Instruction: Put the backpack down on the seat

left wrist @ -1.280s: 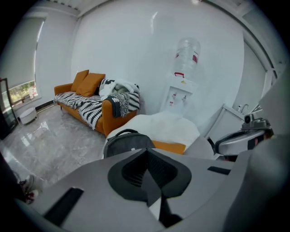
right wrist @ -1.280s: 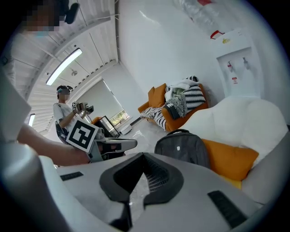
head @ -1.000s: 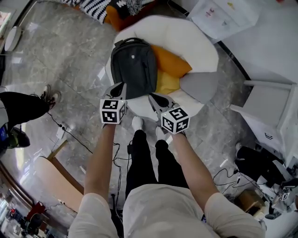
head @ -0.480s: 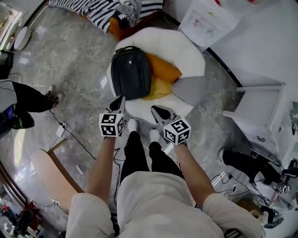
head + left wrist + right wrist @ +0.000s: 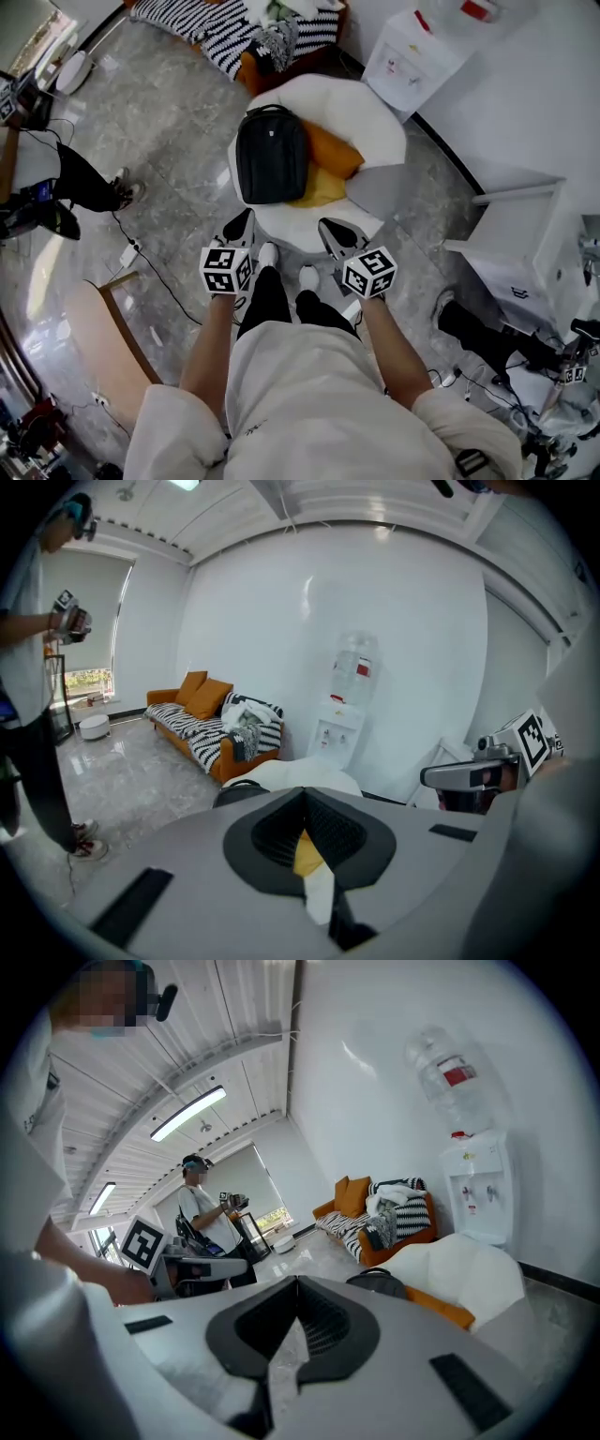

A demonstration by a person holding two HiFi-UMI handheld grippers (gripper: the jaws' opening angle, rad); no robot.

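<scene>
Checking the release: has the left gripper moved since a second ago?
Yes. The left gripper has drawn back toward the person: it was at the backpack, and now sits off the front of the seat, clear of it.

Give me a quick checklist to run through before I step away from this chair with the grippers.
1. Backpack lies on the white seat: ok.
2. Backpack sits flat, its side against the orange cushion: ok.
3. Left gripper jaws together, nothing between them: ok.
4. Right gripper jaws together, nothing between them: ok.
5. Both grippers apart from the backpack, no strap caught: ok.
6. Walking path: a cable runs across the floor to your left: not ok, mind it.
</scene>
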